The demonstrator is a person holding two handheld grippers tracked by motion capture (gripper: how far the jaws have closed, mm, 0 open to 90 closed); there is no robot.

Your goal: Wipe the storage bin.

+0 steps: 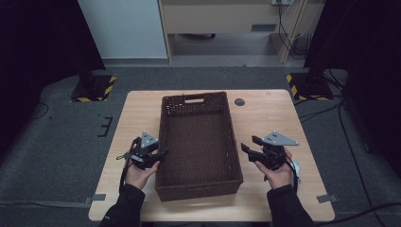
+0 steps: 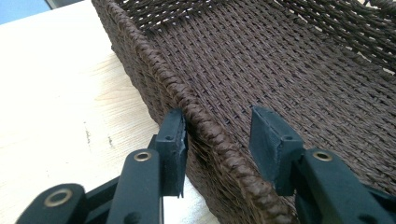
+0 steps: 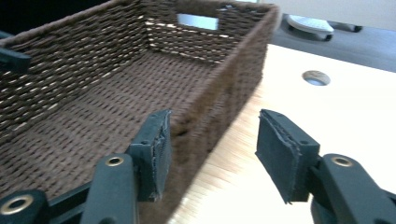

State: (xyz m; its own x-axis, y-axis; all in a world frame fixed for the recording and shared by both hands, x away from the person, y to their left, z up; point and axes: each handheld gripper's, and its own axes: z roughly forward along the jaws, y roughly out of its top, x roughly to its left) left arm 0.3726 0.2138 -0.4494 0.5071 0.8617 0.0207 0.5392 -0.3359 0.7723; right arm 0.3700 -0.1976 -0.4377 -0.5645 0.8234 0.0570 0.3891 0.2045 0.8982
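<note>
Brown wicker basket (image 1: 199,182), lengthwise away from person (handle slot far end)

The basket (image 2: 280,70) runs off the top and right edges in the left gripper view. In the right gripper view its near rim (image 3: 224,88) looks blurry, maybe from moving. The person's sleeves (image 1: 124,210) get cut off at the bottom.

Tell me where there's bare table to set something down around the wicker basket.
Bare tabletop lies left of the woven basket, and a broader patch to its right, around the small round grommet hole. It is crowded beside the basket's near half, where the left hand-held gripper and right hand-held gripper flank it.
</note>
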